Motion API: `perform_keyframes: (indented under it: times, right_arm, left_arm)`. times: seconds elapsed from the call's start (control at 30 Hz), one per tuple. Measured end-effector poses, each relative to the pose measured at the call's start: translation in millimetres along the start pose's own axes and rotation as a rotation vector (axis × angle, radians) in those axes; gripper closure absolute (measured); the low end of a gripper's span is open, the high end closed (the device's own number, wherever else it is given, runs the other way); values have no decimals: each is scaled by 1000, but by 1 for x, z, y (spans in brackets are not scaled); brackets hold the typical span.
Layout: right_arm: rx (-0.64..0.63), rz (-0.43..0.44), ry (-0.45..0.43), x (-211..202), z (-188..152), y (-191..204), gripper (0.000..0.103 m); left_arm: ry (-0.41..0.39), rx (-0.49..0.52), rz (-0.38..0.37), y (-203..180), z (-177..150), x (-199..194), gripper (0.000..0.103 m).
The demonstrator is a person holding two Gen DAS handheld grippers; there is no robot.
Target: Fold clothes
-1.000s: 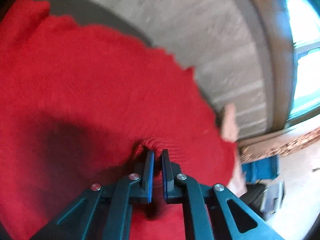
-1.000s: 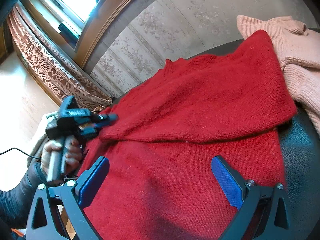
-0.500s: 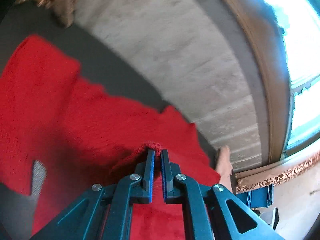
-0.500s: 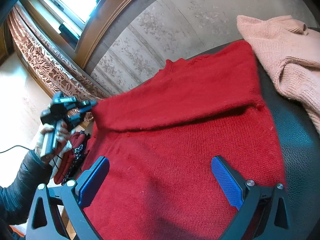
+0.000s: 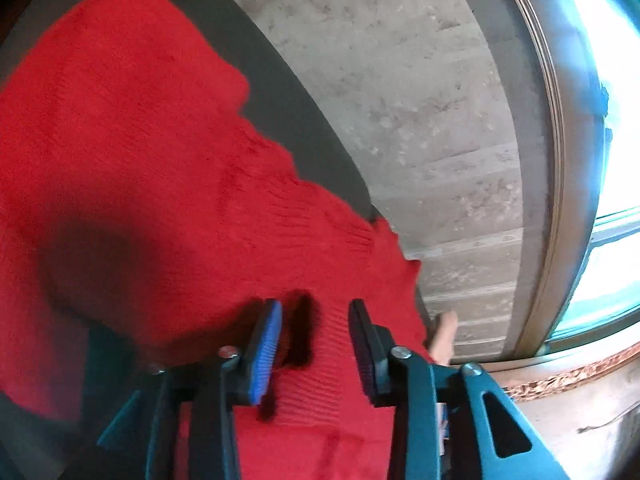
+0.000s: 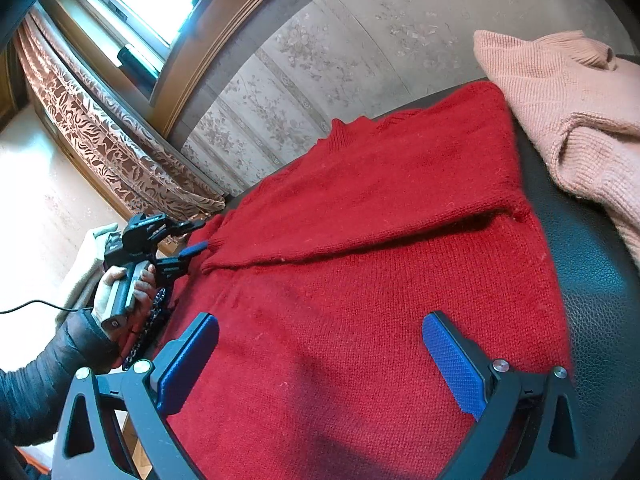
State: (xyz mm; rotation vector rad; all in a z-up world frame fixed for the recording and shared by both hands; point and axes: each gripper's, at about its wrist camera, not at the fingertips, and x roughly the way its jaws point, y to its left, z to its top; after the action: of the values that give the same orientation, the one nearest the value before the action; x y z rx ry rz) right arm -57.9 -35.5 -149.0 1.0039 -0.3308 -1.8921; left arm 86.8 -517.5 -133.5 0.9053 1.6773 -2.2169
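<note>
A red knitted sweater (image 6: 360,280) lies spread flat on a black leather-look surface (image 6: 592,280), one sleeve (image 6: 360,220) folded across its body. No brand, label or readable writing shows anywhere. The left hand-held gripper (image 5: 314,344) sits at the sleeve's ribbed cuff with its blue-padded fingers parted and the cuff lying loose between them, not pinched. A hand (image 6: 120,288) in a dark sleeve (image 6: 44,368) holds it at the sweater's left edge. The right hand-held gripper (image 6: 320,364) hovers over the lower body of the sweater, fingers spread wide and holding nothing. A pale pink knitted sweater (image 6: 568,120) is heaped just beside the red one, at the far right. Behind the surface runs a grey wall with faded floral stripes (image 6: 320,60), then a wooden window frame (image 6: 200,40) with bright daylight and a brown lace curtain (image 6: 100,128)
</note>
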Motion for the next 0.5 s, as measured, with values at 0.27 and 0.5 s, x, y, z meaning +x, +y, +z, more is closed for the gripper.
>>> perform_keyframes:
  times: [0.27,0.5]
  right_arm:
    - [-8,-8,7,2,4,1,0]
    - [-11,-7,7,2,4,2,0]
  left_arm:
    - [42,99,33,-18,-20,10,63]
    - [-32,184,228,-26,-32,3,99]
